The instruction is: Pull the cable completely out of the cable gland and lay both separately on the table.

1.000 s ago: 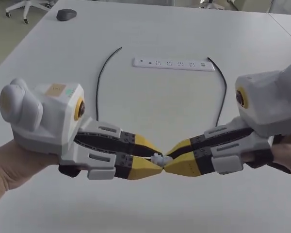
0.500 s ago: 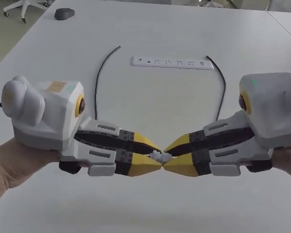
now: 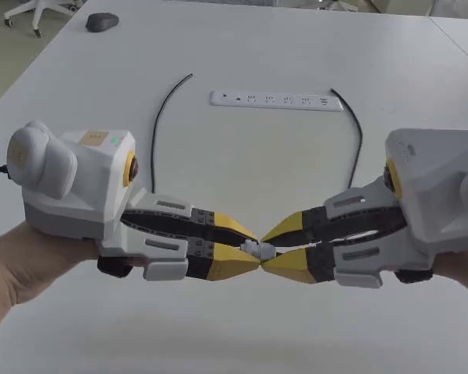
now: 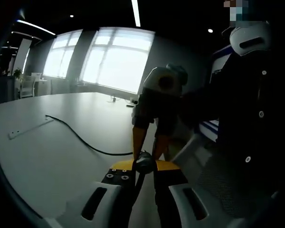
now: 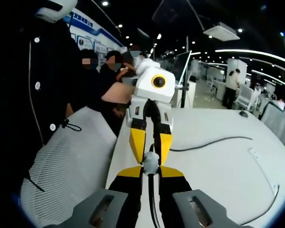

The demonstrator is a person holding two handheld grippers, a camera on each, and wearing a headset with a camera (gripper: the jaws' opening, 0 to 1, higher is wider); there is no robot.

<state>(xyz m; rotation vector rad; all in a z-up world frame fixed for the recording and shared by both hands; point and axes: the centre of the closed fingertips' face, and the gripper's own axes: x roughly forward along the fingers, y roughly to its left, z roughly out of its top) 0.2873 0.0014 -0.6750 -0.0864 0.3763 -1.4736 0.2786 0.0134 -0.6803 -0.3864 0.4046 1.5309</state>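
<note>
Cable gland (image 3: 253, 251), small and pale, sits at lower centre of the head view, held above the table (image 3: 242, 179) between two grippers that meet tip to tip. The left gripper (image 3: 246, 253) is clamped on its left end. The right gripper (image 3: 268, 254) is closed on the cable (image 5: 150, 192), which runs back between its jaws. Yellow tips hide most of the gland, and the joint between gland and cable is hard to make out.

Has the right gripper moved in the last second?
Yes. The right gripper dropped at its rear, away from the power strip; tips stay at the cable gland.
</note>
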